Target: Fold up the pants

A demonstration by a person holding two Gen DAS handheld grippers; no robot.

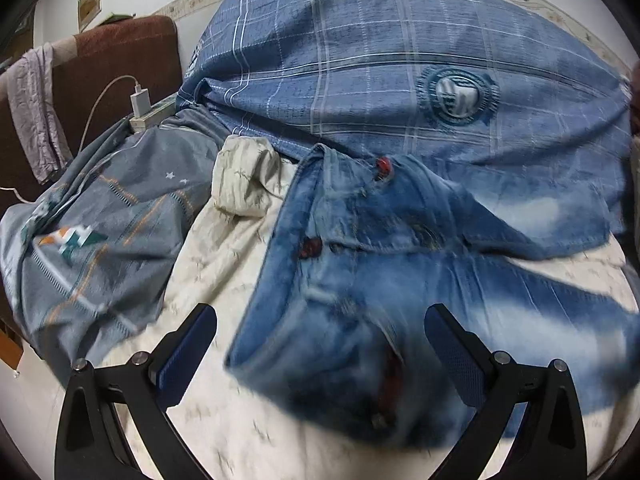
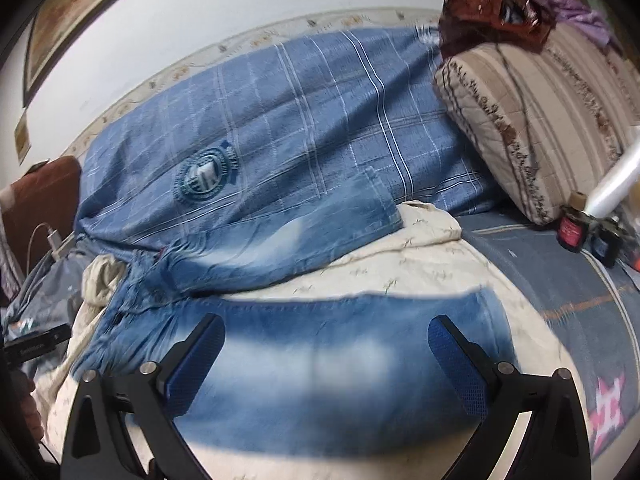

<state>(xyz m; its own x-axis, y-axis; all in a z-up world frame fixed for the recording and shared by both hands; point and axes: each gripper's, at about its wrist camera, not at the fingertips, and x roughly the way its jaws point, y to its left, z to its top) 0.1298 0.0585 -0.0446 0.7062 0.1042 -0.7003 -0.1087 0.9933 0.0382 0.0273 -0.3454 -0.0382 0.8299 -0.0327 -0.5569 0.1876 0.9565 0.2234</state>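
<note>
Jaws spread wide on both my grippers, nothing between them. My left gripper (image 1: 320, 332) hangs over the waist end of the jeans (image 1: 360, 280), where the red buttons run down the fly; my right gripper (image 2: 326, 344) hangs over the near leg, close to its hem. I hold them at the two ends, I judge, because a first fold needs a grip on waistband and cuff together.

The jeans lie spread on the cream sheet (image 1: 224, 264) that covers the middle of the bed. The legs are parted: the near one runs along the bed's near edge under my right gripper, the far one angles away, and its hem rests up against the blue checked quilt (image 2: 280, 112) heaped along the far edge. That split tells me folding has not begun; bringing the far leg onto the near one looks like the step ahead.

At the left end of the bed a grey patterned cover (image 1: 88, 232) is bunched, with a white charger (image 1: 140, 104) plugged into a strip behind it. At the right end a striped cushion (image 2: 532, 120) leans, small dark bottles (image 2: 572, 232) just beside it. Both views are blurred near the jeans, so stitching and pockets I cannot make out.
</note>
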